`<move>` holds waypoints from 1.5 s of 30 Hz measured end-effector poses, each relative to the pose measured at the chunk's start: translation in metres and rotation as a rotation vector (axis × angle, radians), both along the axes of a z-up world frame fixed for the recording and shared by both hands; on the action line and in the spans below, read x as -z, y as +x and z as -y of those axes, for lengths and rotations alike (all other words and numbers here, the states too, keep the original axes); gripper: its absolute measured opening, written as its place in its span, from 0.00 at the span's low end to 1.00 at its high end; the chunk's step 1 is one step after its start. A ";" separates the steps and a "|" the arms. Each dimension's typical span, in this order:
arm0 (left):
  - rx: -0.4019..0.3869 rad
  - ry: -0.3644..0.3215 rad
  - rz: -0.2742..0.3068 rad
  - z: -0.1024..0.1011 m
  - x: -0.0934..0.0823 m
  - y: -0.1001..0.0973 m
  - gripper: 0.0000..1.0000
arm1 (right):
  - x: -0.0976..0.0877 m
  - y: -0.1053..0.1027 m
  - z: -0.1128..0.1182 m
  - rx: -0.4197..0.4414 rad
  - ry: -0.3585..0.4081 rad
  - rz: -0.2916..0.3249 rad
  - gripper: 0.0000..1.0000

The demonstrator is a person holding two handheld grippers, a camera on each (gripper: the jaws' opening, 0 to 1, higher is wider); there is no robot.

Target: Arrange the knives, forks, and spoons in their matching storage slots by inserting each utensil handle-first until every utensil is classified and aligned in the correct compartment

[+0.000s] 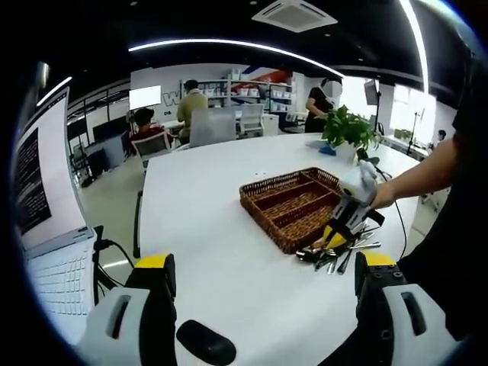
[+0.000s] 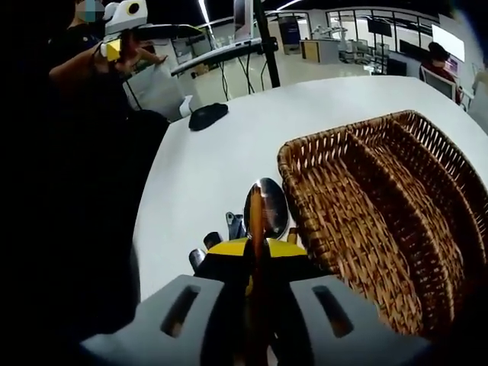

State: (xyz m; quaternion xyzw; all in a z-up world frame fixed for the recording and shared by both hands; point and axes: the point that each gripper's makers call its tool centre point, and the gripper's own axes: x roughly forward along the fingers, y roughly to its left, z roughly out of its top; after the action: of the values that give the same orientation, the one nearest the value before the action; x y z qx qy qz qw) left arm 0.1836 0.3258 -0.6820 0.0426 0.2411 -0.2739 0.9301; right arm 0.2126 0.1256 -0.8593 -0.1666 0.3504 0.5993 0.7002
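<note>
My right fingers [image 2: 255, 263] were clamped on a spoon [image 2: 264, 207], bowl forward so the handle could go in first. The basket [image 2: 358, 221] lay just right of them, its slots bare. My left fingers [image 1: 263, 293] hung wide over the tabletop [image 1: 213, 229], well short of the pile [image 1: 335, 252].

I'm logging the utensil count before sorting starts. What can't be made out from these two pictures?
- Utensil pile, left gripper view: too small and overlapped to count or sort, partly behind the right gripper.
- Spoon, right gripper view: its handle is hidden between the shut jaws.
- Wicker tray, right gripper view: far end cut off by the edge.
</note>
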 end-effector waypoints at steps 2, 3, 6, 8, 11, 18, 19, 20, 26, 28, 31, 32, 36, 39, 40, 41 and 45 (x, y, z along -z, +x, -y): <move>0.000 0.001 0.000 -0.001 0.000 0.000 1.00 | 0.000 0.000 0.000 -0.002 -0.010 -0.003 0.07; 0.000 0.004 0.000 -0.002 0.001 0.000 1.00 | 0.000 0.000 0.001 -0.006 -0.018 0.004 0.07; -0.001 0.006 0.001 -0.003 0.001 -0.001 1.00 | -0.003 -0.002 0.000 -0.005 -0.023 0.004 0.07; -0.003 0.005 0.003 -0.003 0.000 -0.001 1.00 | -0.004 0.000 0.001 0.016 -0.031 -0.007 0.07; -0.003 0.004 0.008 -0.003 -0.001 0.000 1.00 | -0.011 0.001 0.000 0.030 -0.023 -0.010 0.07; 0.006 0.002 0.015 0.000 -0.002 0.002 1.00 | -0.030 0.008 0.001 0.082 -0.008 -0.021 0.06; 0.008 0.002 0.016 0.001 -0.002 0.003 1.00 | -0.032 0.009 0.001 0.089 -0.007 -0.020 0.06; 0.010 0.001 0.017 0.001 -0.002 0.004 1.00 | -0.035 0.011 0.002 0.096 -0.007 -0.014 0.06; 0.019 -0.025 0.026 0.009 -0.004 0.009 1.00 | -0.054 0.015 0.005 0.160 -0.009 -0.008 0.06; 0.021 -0.025 0.029 0.011 -0.003 0.012 1.00 | -0.062 0.020 0.008 0.183 -0.008 0.023 0.06; 0.032 -0.025 0.034 0.016 -0.004 0.014 1.00 | -0.071 0.027 0.018 0.246 -0.019 0.037 0.06; 0.037 -0.015 0.038 0.017 -0.003 0.016 1.00 | -0.075 0.030 0.021 0.271 -0.018 0.039 0.06; 0.048 -0.002 0.041 0.021 -0.002 0.021 1.00 | -0.084 0.038 0.033 0.393 0.004 0.004 0.06; 0.056 -0.002 0.050 0.025 -0.004 0.023 1.00 | -0.088 0.042 0.044 0.466 -0.011 0.001 0.06; 0.060 -0.001 0.055 0.027 -0.006 0.024 1.00 | -0.090 0.044 0.048 0.490 -0.015 0.000 0.06; 0.061 0.000 0.059 0.028 -0.007 0.025 1.00 | -0.091 0.045 0.051 0.499 -0.021 0.003 0.06; 0.059 -0.048 0.059 0.032 -0.012 0.030 1.00 | -0.104 0.048 0.063 0.574 -0.016 -0.010 0.05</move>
State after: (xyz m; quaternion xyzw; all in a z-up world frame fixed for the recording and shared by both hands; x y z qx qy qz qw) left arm 0.2137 0.2936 -0.6699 0.0353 0.2054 -0.3054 0.9291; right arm 0.2602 0.0622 -0.7554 -0.0631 0.3912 0.3745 0.8383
